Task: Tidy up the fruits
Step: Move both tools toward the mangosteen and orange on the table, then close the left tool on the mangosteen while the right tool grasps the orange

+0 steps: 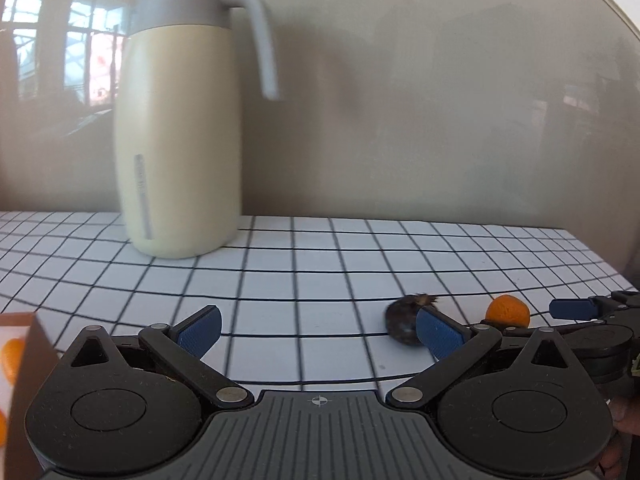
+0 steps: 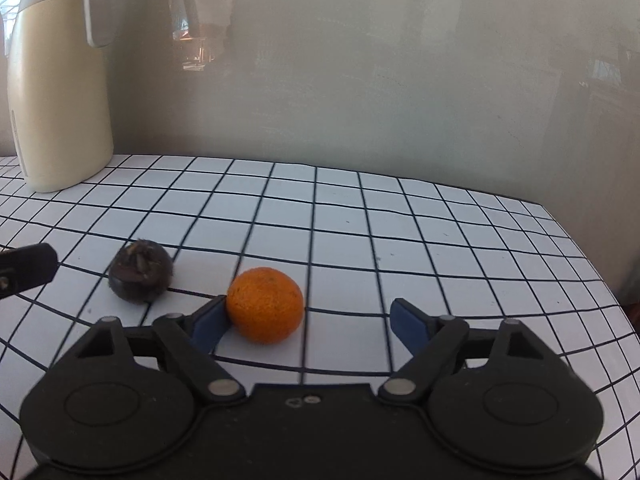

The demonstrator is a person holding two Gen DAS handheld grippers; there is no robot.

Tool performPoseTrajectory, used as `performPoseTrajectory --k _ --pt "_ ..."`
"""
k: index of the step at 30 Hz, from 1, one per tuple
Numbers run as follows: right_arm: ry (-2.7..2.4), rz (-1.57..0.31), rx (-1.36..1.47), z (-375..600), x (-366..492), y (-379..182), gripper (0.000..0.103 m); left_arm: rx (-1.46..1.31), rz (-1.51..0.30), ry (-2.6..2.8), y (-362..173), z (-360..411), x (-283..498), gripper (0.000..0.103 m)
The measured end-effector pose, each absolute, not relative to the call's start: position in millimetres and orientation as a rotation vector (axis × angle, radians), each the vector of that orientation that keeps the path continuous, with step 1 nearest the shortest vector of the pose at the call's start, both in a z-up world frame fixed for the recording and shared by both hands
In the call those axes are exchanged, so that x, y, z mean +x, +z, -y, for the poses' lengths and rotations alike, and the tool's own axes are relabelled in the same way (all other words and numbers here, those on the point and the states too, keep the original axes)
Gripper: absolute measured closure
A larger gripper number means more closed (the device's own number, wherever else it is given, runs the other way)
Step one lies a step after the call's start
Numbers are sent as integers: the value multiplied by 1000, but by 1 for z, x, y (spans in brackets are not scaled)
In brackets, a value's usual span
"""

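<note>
Checked white tablecloth (image 2: 360,216) under both views, right gripper (image 2: 308,320) spread open low in frame, orange (image 2: 264,305) between its jaws touching the left pad only, left gripper (image 1: 320,330) open and empty, dark blurred fruit (image 1: 402,322) half hidden behind its right finger, box (image 1: 24,344) cut off lower left, cream jug (image 1: 180,140) upper left.

Mangosteen (image 2: 141,276) left of orange (image 2: 265,305)

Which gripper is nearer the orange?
Right. The right gripper has the orange between its open fingers, against one pad. The left gripper sits farther off, beside the dark fruit.
</note>
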State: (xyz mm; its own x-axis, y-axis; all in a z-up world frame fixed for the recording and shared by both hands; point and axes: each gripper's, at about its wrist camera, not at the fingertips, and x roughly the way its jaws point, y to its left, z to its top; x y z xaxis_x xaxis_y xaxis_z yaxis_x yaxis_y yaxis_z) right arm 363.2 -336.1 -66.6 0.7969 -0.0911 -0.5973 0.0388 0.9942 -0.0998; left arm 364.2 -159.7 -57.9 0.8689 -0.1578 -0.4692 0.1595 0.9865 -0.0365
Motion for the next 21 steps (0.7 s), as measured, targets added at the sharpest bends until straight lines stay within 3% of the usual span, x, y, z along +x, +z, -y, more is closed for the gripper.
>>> performPoseTrajectory --k 7,11,18,21 --pt "-36 -646 -55 358 350 -63 42 89 -513 -223 -64 202 380 1" --pt "-10 -647 -38 366 350 -63 50 114 -532 -227 -65 220 387 19" --pt "16 -632 -31 368 349 -60 64 123 -566 -222 -71 227 396 20" --pt "14 -635 -28 368 351 -61 63 134 -572 -214 -72 228 396 21"
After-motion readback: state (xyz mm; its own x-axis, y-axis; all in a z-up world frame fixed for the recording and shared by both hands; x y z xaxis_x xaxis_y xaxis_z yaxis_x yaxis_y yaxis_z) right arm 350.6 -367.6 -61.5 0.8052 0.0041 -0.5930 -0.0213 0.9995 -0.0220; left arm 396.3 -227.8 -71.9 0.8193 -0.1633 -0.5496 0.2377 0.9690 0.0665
